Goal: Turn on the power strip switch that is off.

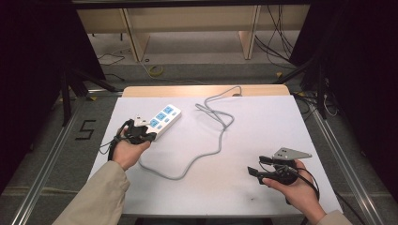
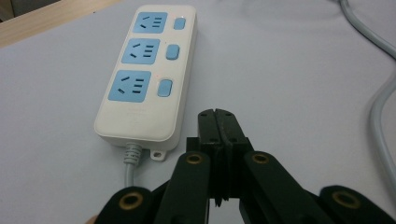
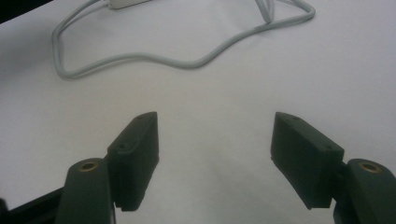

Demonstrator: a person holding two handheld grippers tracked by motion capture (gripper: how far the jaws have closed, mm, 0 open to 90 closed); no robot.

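On the white table (image 1: 263, 126), the strip (image 1: 162, 119) points toward one o'clock, cord end beside the closed left gripper (image 1: 149, 136); right gripper (image 1: 253, 171) gapes.

Power strip (image 1: 164, 119) on table's (image 1: 263, 117) left, cord (image 1: 206, 150) trailing right across middle

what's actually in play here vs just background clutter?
In play:
left gripper, jaws shut, beside the power strip
the strip's grey cord
right gripper, jaws open over bare table

Background:
cables on the floor
wooden furniture legs
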